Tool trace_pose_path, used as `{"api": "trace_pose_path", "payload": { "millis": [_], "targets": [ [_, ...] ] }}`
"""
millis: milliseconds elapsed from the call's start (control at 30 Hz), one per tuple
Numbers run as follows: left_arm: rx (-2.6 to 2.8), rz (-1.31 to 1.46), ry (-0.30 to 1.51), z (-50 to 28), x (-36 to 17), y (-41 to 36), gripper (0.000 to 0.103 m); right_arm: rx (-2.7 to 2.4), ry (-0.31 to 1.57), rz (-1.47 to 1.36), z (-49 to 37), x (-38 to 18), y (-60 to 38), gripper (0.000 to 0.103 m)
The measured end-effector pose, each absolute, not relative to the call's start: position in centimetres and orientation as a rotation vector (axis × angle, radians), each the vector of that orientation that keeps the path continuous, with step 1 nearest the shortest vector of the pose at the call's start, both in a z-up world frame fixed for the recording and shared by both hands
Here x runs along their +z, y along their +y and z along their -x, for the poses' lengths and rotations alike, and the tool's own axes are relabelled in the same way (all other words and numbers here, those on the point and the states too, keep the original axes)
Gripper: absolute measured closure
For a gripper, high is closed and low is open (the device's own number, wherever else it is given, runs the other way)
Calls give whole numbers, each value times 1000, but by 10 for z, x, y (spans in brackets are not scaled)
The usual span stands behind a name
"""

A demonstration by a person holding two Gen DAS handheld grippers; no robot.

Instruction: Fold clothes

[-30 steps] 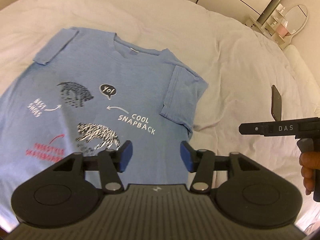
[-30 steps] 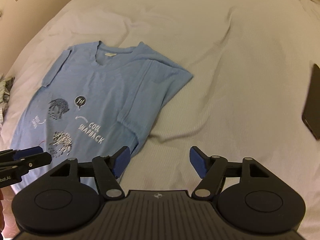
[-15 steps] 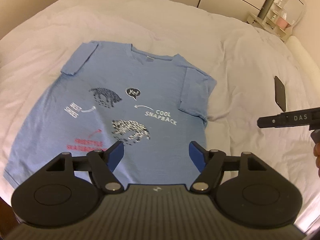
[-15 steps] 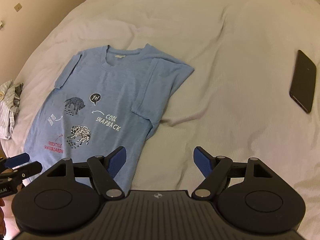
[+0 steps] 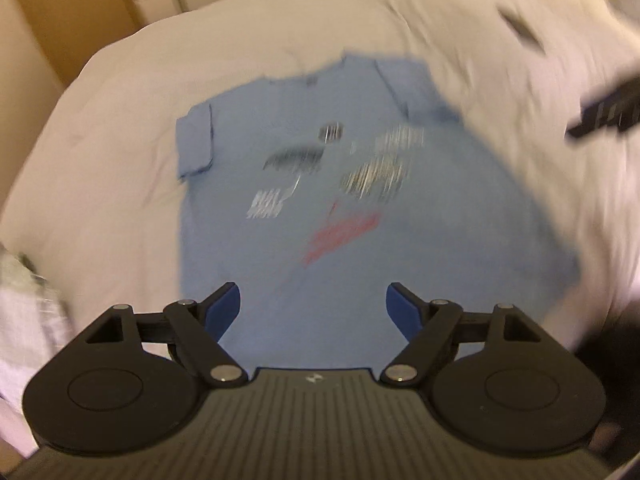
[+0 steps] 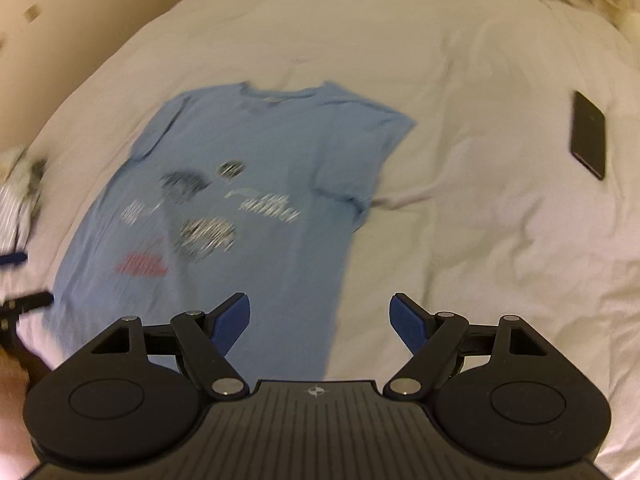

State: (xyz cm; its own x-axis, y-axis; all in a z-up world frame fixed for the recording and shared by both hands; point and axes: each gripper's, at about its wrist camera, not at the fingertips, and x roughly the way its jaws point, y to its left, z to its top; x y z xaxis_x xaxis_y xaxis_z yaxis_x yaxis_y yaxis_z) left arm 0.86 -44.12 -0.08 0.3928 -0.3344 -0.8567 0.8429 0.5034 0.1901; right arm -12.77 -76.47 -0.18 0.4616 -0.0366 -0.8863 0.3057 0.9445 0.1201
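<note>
A light blue T-shirt (image 5: 360,208) (image 6: 248,200) with printed animals and lettering lies face up on a white bed, its right sleeve folded inward. My left gripper (image 5: 312,308) hovers above the shirt's lower hem, jaws opening, nothing between them. My right gripper (image 6: 320,318) hangs over the hem's right edge, jaws also opening and empty. The right gripper's black finger (image 5: 604,114) shows blurred at the right of the left wrist view. The left gripper's blue fingertip (image 6: 14,258) shows at the left edge of the right wrist view. Both views are motion-blurred.
A black phone (image 6: 588,134) (image 5: 520,28) lies on the bedspread (image 6: 480,220) to the right of the shirt. A crumpled striped garment (image 6: 16,188) (image 5: 28,300) sits at the bed's left edge. A wooden wall (image 5: 68,12) stands behind the bed.
Both grippers have drawn back from the shirt toward its hem, so more of the bed shows. Both pairs of jaws have widened. The left wrist view has rolled and the shirt appears rotated.
</note>
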Motion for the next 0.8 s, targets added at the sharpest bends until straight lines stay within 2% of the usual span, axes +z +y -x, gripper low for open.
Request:
{"api": "trace_pose_path", "payload": {
  "millis": [200, 467, 800],
  "targets": [
    [-894, -1012, 804, 14, -43, -375, 26, -29, 1135, -24, 160, -25, -685, 24],
    [-962, -1400, 620, 40, -115, -355, 27, 132, 1165, 281, 200, -71, -624, 27],
    [-1055, -1546, 462, 22, -167, -348, 29, 134, 1132, 507, 231, -124, -596, 31]
  ]
}}
